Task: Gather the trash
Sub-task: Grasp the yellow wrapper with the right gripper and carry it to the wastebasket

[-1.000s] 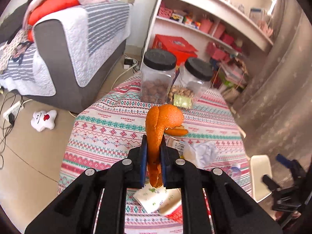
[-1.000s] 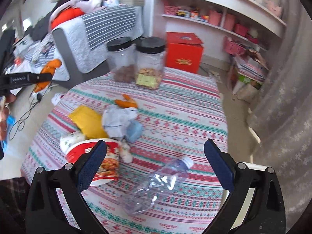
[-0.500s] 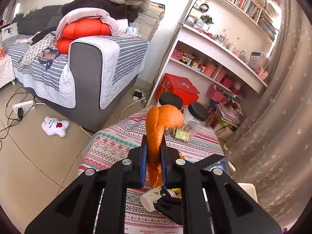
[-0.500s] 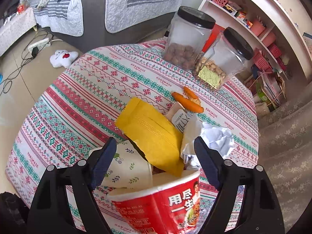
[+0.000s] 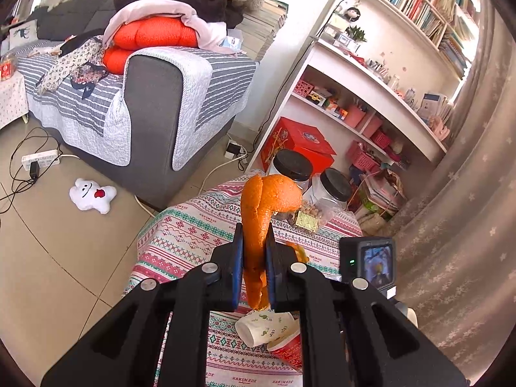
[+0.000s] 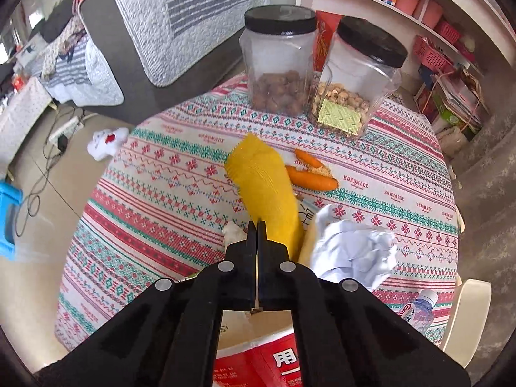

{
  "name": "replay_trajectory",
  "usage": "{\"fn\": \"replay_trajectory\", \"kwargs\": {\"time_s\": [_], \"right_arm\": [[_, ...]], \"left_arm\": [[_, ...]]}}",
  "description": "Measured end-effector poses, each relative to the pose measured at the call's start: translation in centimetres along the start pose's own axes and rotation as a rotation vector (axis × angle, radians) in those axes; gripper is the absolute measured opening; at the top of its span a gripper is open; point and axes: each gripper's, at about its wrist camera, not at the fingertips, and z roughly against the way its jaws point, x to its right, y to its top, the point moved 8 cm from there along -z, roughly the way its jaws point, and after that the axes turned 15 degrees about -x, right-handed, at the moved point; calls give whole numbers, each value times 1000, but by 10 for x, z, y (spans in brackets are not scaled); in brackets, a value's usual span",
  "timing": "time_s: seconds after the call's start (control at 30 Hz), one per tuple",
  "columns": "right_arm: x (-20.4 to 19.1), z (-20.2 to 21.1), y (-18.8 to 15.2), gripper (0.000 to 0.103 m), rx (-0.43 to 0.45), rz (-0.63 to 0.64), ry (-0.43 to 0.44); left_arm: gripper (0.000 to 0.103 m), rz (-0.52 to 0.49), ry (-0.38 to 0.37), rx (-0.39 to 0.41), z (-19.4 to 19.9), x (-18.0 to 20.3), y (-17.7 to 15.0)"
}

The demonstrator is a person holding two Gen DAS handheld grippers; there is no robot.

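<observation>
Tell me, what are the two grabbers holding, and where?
The left gripper pinches the orange peel by its lower strip. The right gripper is shut on the yellow packet, at its near edge.

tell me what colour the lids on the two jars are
Black lids on both jars, clearest in the right wrist view.

A grey sofa (image 5: pixel 151 103) draped in striped quilts and piled with orange cushions (image 5: pixel 151 34) faces white bookshelves (image 5: pixel 380 74) and a pale curtain (image 5: pixel 464 213), with a plush toy (image 5: pixel 92 195) and a power strip (image 5: pixel 40 159) on the beige tiled floor (image 5: pixel 61 258).
</observation>
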Motion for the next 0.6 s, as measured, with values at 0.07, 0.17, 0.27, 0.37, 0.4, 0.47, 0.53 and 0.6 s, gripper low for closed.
{"fn": "replay_trajectory", "kwargs": {"time_s": [0.07,0.17,0.27,0.37,0.4,0.47,0.53,0.6], "right_arm": [[7,17,3,0,34,-15,29],[17,43,6,0,88,-39,72],[27,69,7,0,142,-66,103],[38,95,6,0,194,-83,122],[41,104,4,0,214,-88,126],[49,118,2,0,248,-99,133],[58,130,-2,0,279,-112,134],[69,141,-8,0,305,-131,136]], "left_arm": [[12,0,0,-2,-2,2,0],[12,-1,0,-6,-6,4,0],[12,-4,-4,-9,-9,7,0],[12,-11,-11,-10,-11,13,-1],[12,-15,-14,-9,-12,16,-2],[12,-26,-16,-12,-14,21,-3],[12,-38,-15,-15,-16,26,-5],[12,-48,-12,-20,-19,30,-7]]}}
